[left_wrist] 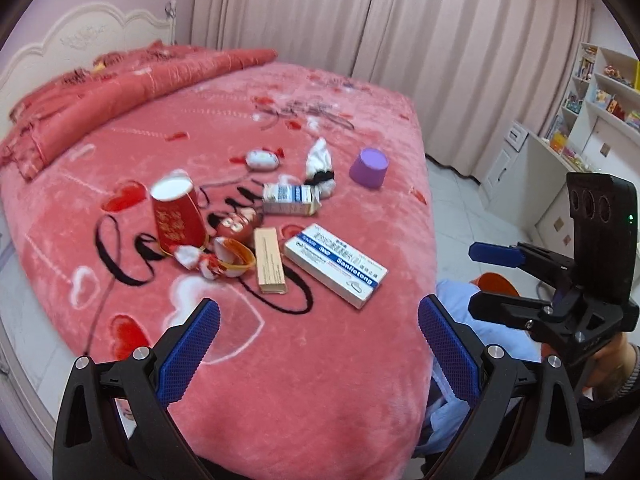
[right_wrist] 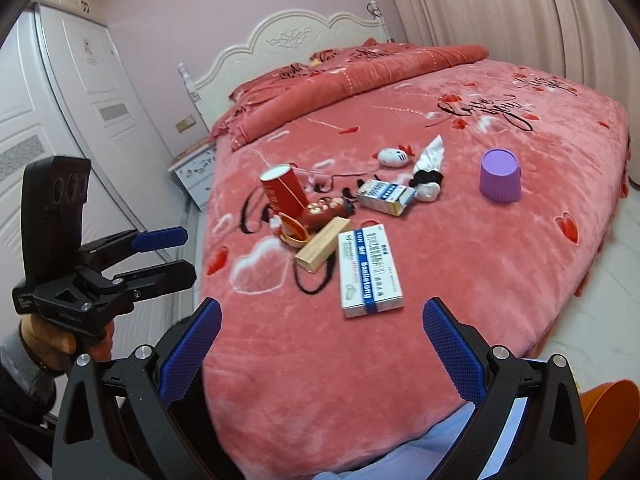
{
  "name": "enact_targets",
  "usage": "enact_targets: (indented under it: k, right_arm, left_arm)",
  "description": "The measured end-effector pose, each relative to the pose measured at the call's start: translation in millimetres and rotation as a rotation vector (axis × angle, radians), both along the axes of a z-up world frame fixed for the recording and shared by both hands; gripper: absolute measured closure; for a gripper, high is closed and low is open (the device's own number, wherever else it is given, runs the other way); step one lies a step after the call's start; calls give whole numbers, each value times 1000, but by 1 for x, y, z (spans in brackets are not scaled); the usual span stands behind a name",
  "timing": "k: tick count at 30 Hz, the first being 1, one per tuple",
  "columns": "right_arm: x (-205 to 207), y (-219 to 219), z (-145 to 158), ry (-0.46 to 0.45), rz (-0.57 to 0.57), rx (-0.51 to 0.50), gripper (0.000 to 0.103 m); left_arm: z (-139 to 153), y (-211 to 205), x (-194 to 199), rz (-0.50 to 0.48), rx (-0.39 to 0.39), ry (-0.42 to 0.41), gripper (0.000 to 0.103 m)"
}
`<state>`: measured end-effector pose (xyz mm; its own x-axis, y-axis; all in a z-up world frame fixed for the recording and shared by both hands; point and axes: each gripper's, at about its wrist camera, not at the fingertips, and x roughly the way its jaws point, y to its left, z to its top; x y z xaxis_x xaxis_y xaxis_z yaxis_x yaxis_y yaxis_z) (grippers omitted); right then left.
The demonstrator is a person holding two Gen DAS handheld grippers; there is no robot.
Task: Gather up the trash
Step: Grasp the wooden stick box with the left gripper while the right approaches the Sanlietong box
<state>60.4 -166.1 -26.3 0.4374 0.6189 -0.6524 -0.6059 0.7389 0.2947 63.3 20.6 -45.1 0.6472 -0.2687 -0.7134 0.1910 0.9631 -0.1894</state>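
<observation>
Left gripper (left_wrist: pixel 319 334) and right gripper (right_wrist: pixel 322 334) both wide apart, seemingly empty, above pink bedspread (left_wrist: pixel 320 380)

The orange bin (right_wrist: pixel 608 420) is cut by the frame edge; the small box's (left_wrist: pixel 290 199) print is illegible.

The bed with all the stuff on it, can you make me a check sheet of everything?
Surface: pink plush heart-print blanket on the bed.
Job's things: white-and-blue medicine box, tan slim carton, red paper cup tipped over, small blue-white carton.
Clutter: purple ribbed cup upside down, white cat plush.
Grippers: left gripper open, right gripper open, both empty.
Cables: nothing seen.
Surroundings: beige curtains, white headboard.
</observation>
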Motion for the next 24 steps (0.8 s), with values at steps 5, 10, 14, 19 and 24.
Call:
enact_targets:
  k: [5, 10, 14, 19, 24]
  right_arm:
    - [13, 5, -12, 13, 9, -13, 5]
    - [25, 11, -20, 4, 31, -30, 4]
    - [37, 17, -26, -9, 50, -58, 6]
    - [47, 18, -34, 11, 52, -67, 19]
    - [48, 21, -38, 21, 53, -66, 19]
  left_arm:
    - [-22, 4, 20, -19, -28, 56, 6]
    - [-36, 5, 35, -58, -10, 76, 6]
    - [-45, 6, 47, -95, 13, 93, 6]
    - [-57, 12, 63, -103, 21, 111, 6]
    - [-71, 11, 78, -102, 32, 145, 25]
